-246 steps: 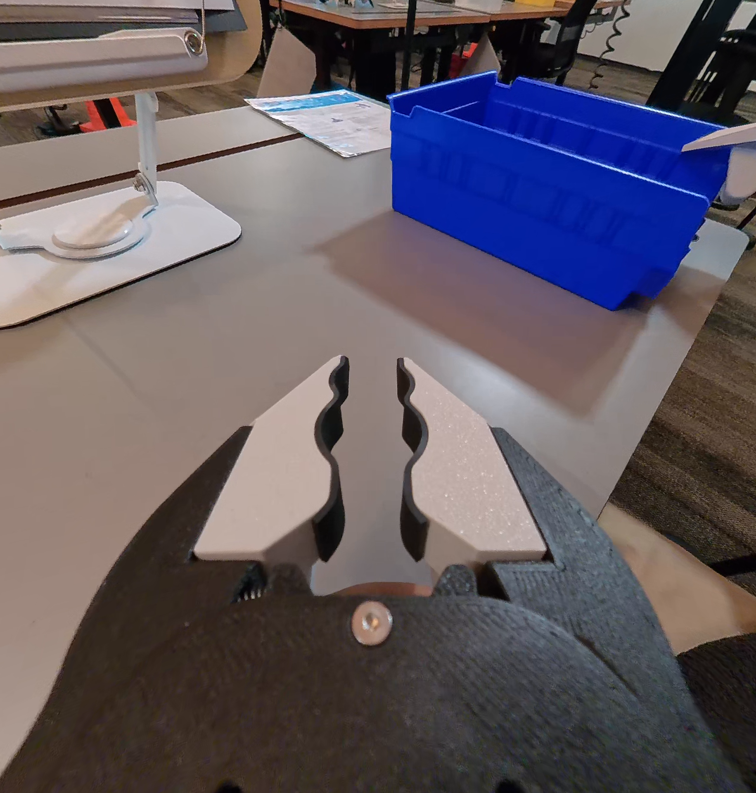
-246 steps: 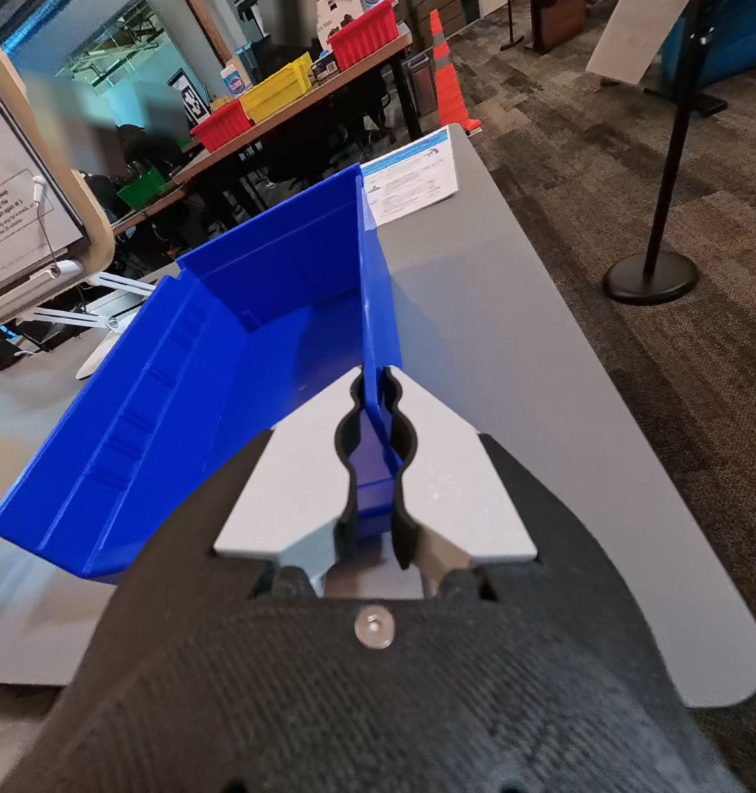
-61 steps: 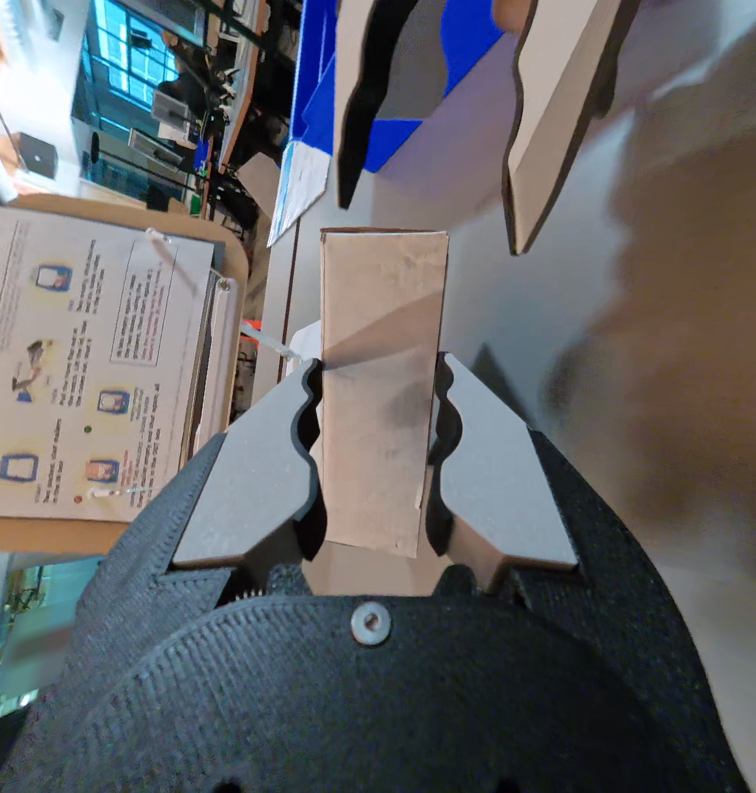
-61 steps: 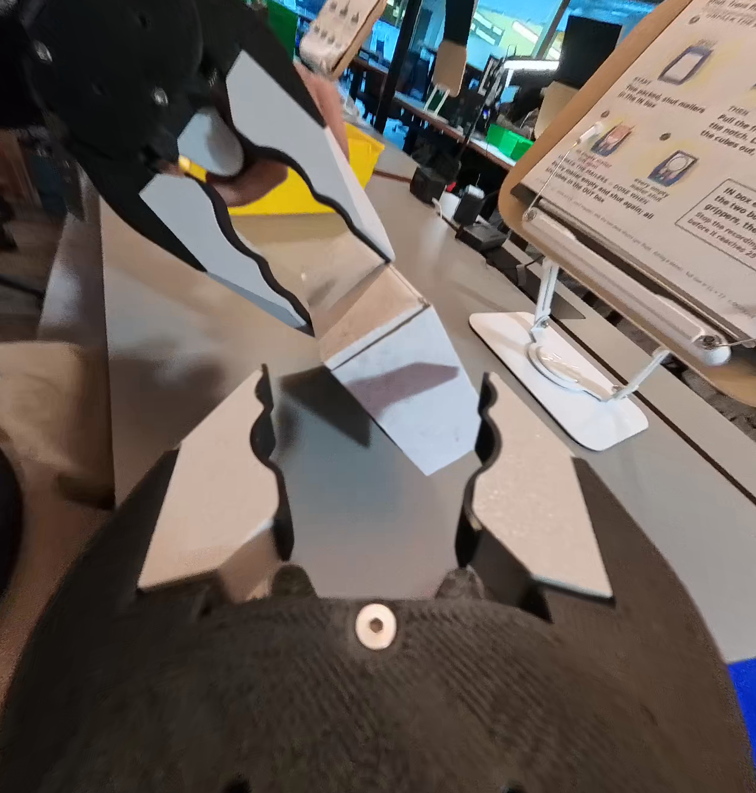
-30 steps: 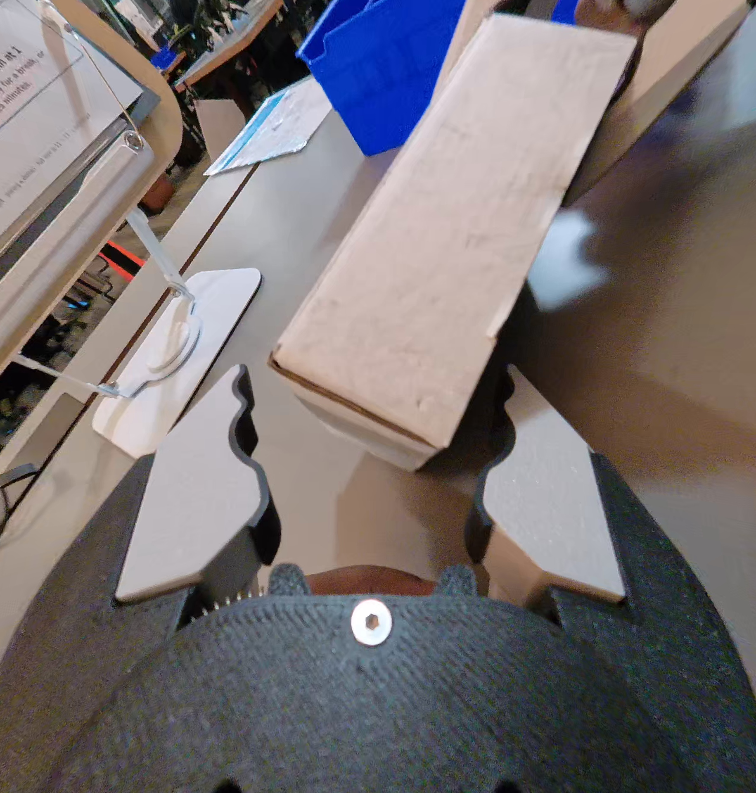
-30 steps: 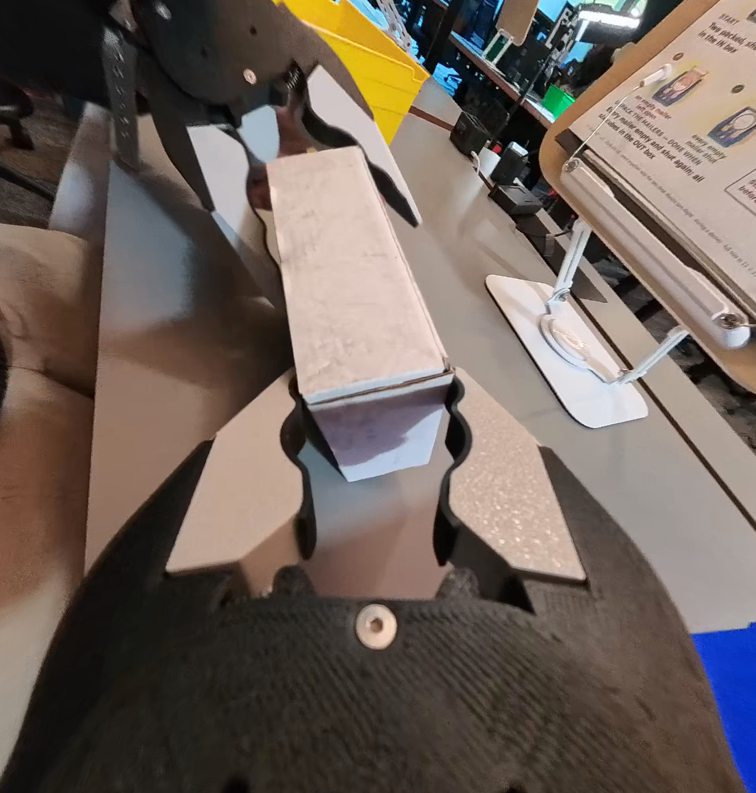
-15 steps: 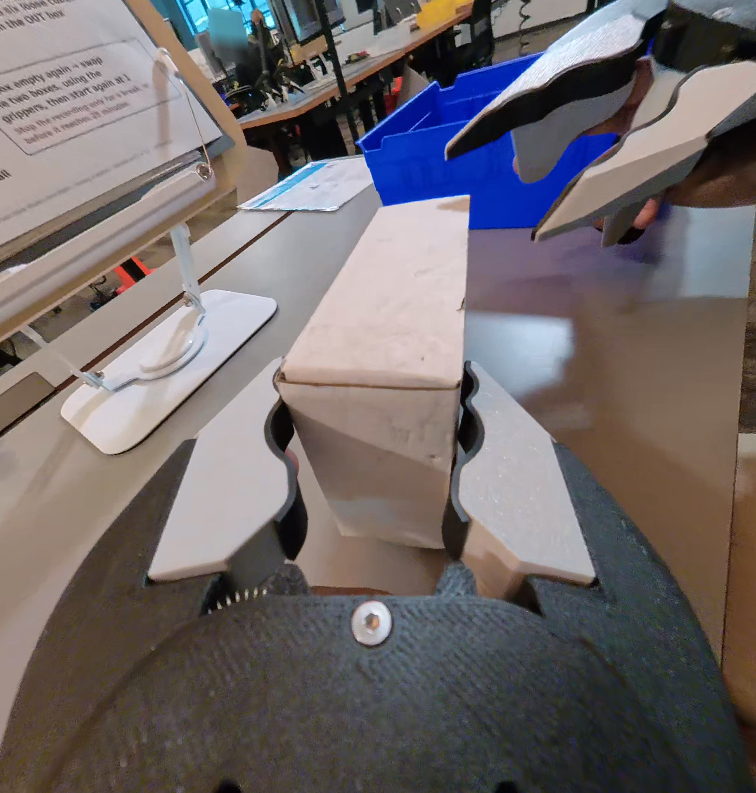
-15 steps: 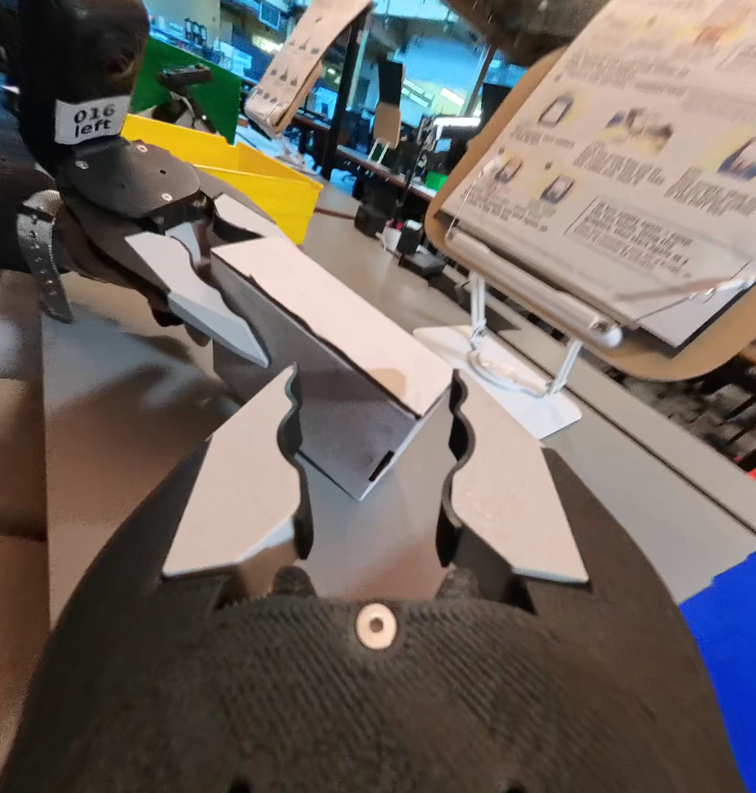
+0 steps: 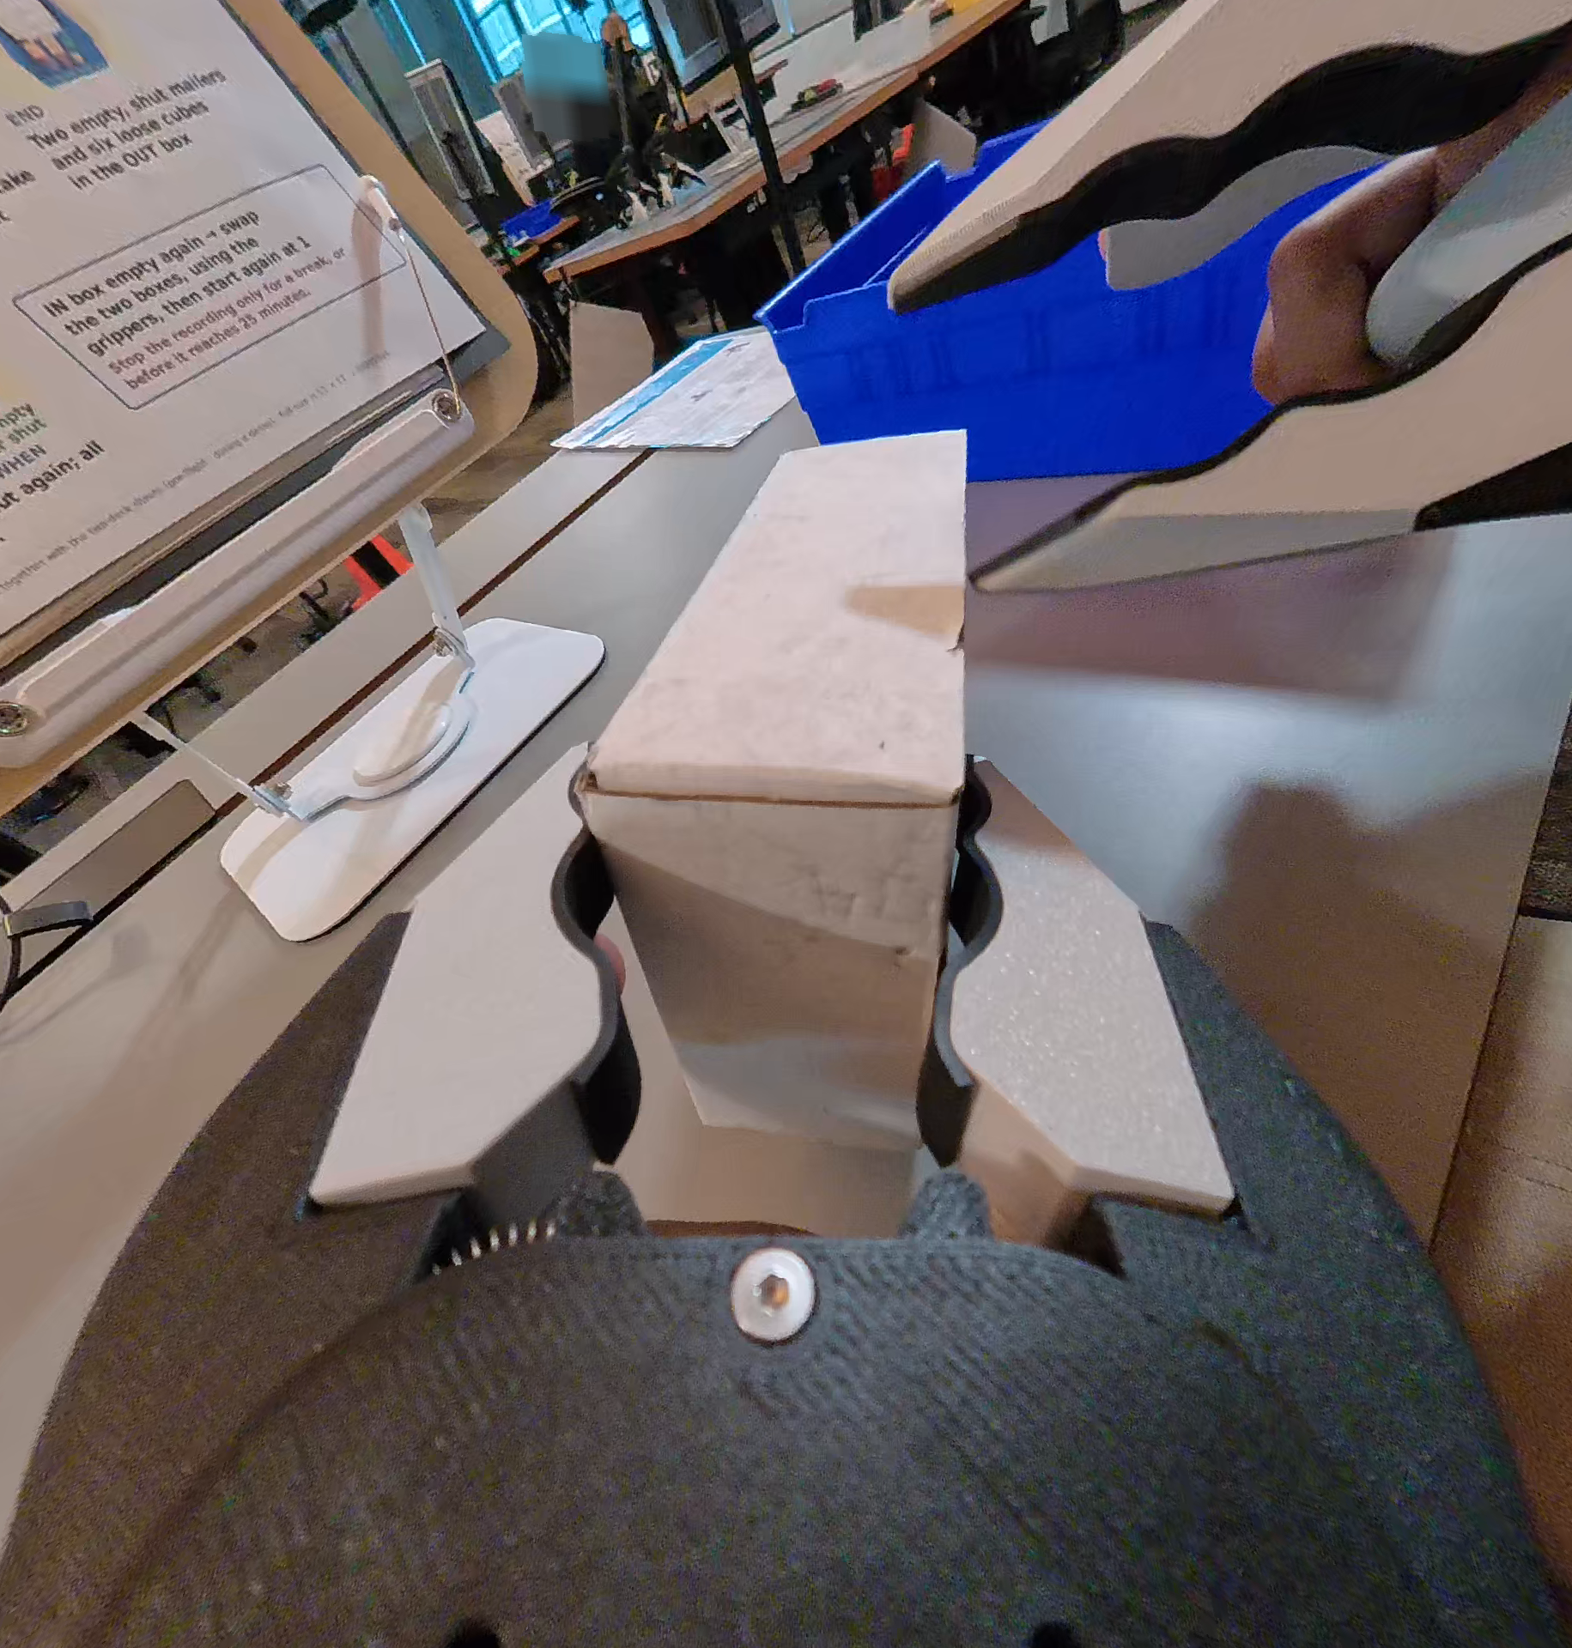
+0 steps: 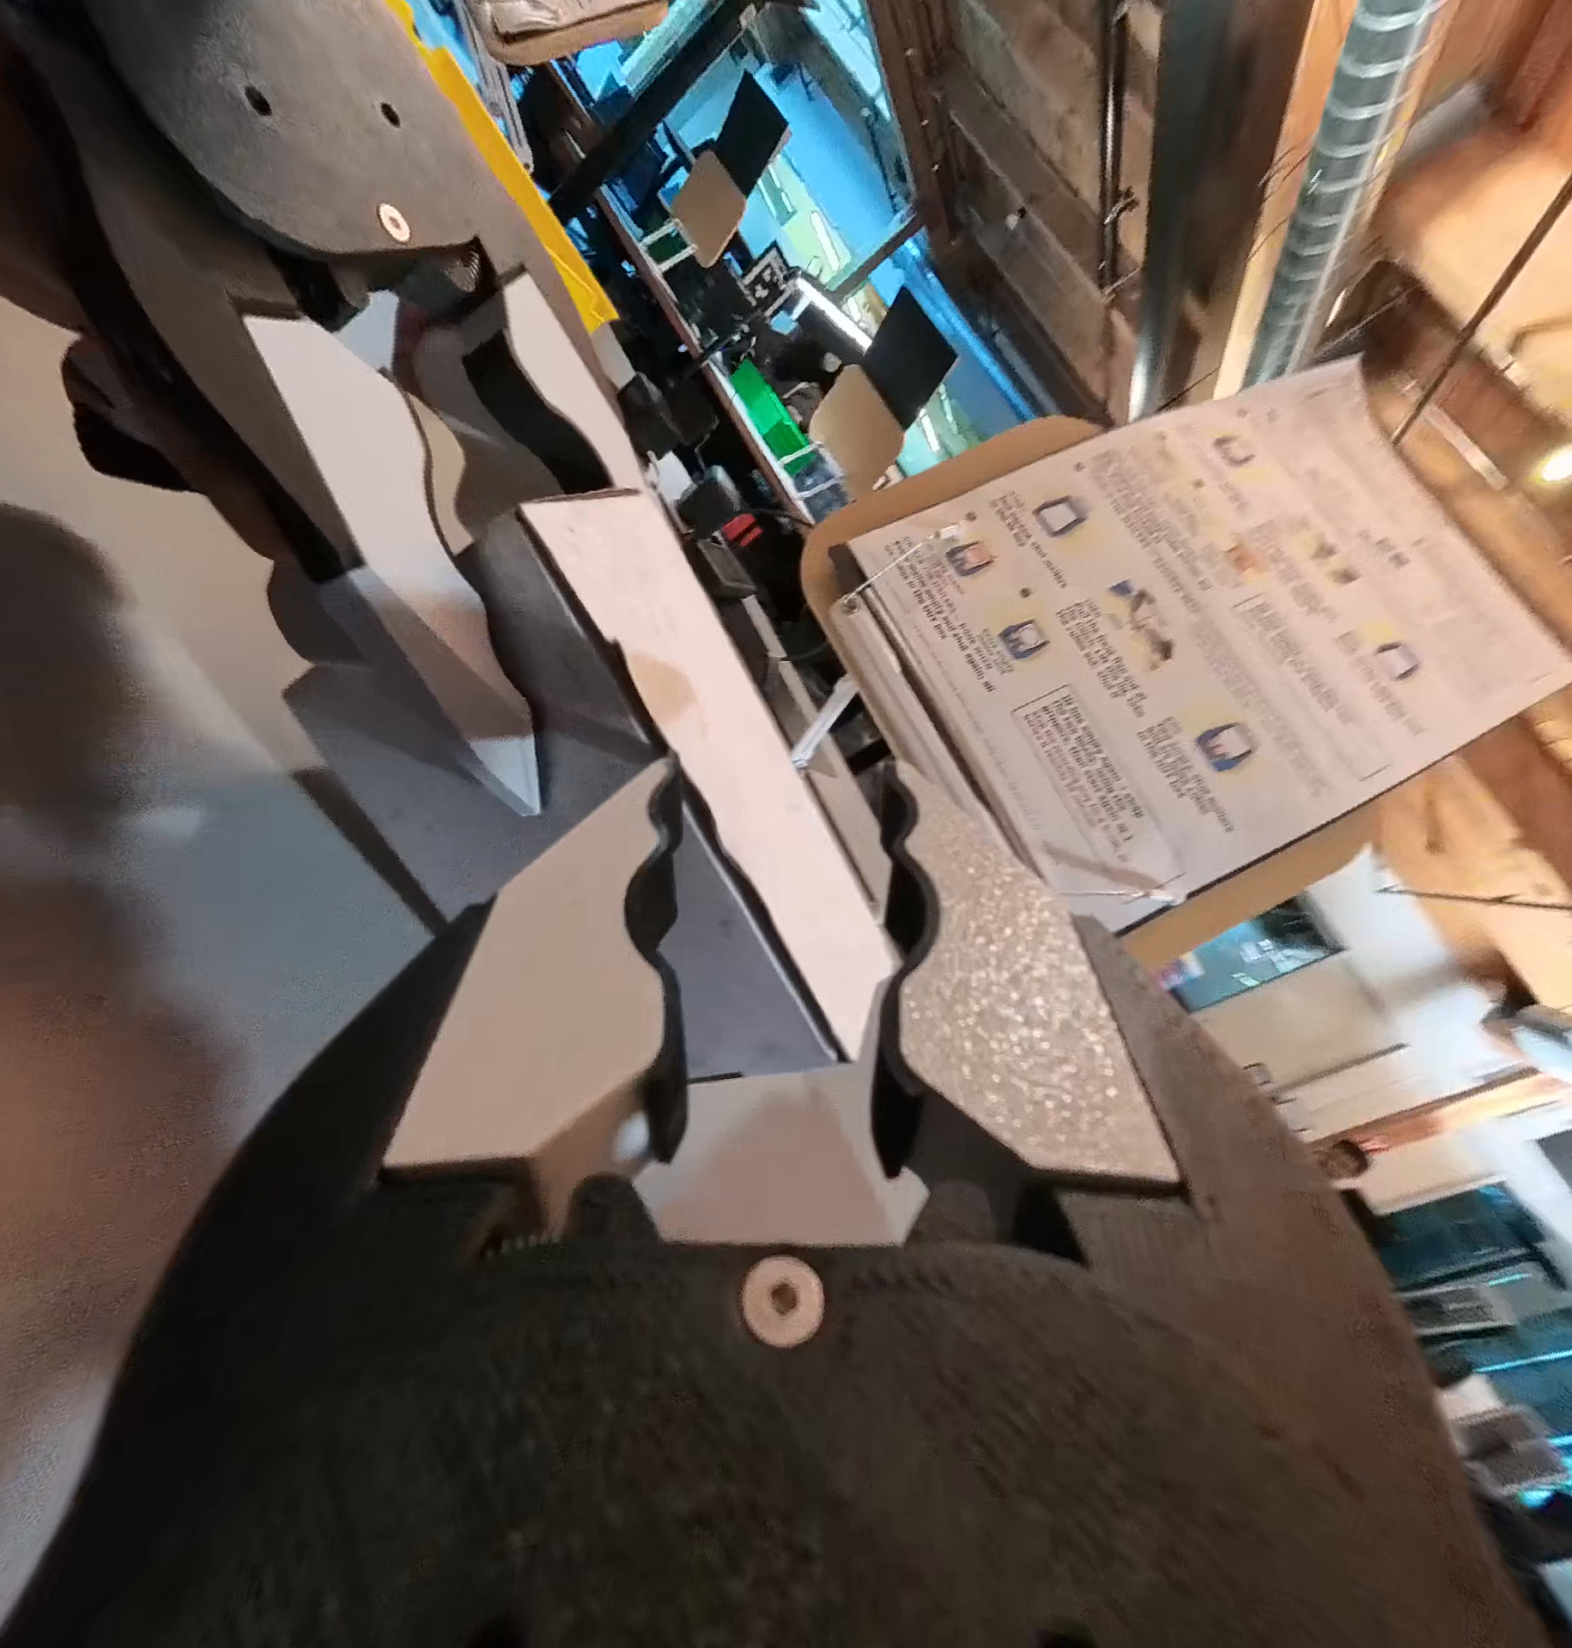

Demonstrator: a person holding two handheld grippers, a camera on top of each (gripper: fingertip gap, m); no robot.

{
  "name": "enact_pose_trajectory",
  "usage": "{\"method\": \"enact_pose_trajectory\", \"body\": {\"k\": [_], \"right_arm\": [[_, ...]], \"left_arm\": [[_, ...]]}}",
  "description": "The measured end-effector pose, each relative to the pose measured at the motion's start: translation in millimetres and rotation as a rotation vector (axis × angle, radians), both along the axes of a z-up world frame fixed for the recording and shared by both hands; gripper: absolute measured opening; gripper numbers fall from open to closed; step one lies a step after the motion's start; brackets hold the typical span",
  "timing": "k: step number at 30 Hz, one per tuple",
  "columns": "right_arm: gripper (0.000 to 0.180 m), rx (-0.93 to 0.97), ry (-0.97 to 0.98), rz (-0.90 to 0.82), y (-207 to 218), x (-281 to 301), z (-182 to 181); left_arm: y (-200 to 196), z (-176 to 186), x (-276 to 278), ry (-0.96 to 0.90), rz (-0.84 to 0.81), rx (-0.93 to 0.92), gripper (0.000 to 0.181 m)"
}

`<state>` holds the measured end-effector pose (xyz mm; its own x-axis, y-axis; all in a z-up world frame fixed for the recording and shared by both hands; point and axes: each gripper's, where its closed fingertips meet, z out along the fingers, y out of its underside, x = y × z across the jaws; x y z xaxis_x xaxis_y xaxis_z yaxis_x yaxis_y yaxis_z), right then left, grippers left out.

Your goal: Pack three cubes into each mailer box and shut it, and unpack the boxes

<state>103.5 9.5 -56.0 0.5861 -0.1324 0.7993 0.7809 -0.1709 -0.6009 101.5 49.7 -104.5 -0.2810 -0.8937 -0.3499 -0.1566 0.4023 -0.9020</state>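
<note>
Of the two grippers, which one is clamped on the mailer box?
The left gripper: its fingers press both sides of the mailer box. The right gripper hovers open.

Left gripper (image 9: pixel 769 945) clamped, right gripper (image 10: pixel 777 918) parted.

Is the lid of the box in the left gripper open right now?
No. In the left wrist view the cardboard box sits between the left gripper fingers with its top flap lying flat and closed.

Printed instruction sheet (image 9: pixel 140 294) w/ text & small pics on a stand; leaflet (image 9: pixel 684 406) on tabletop (image 9: pixel 1299 758) also has print.
</note>
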Motion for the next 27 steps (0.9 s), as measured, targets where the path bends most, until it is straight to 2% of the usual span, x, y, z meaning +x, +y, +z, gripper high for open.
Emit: {"method": "enact_pose_trajectory", "body": {"k": [6, 11, 16, 22, 27], "right_arm": [[0.042, -0.016, -0.098, -0.02, 1.3, -2.1, -0.4], [0.039, -0.024, -0.253, -0.074, 0.9, 4.1, -1.8], [0.039, -0.023, -0.305, -0.083, 2.1, 2.0, -1.2], [0.03, -0.026, -0.415, -0.095, 4.8, -2.6, -3.0], [0.024, -0.033, -0.378, -0.092, 6.8, -3.0, -5.1]], "left_arm": [[0.4, 0.6, -2.8, -0.005, 0.008, -0.007, 0.076], [2.5, 3.4, -4.5, -0.015, 0.011, -0.005, 0.075], [2.2, 3.4, -5.5, -0.026, 0.007, 0.028, 0.076], [-1.1, 3.2, -7.0, -0.024, -0.015, 0.073, 0.075], [-2.3, 2.8, -7.9, -0.022, -0.027, 0.093, 0.075]]}}
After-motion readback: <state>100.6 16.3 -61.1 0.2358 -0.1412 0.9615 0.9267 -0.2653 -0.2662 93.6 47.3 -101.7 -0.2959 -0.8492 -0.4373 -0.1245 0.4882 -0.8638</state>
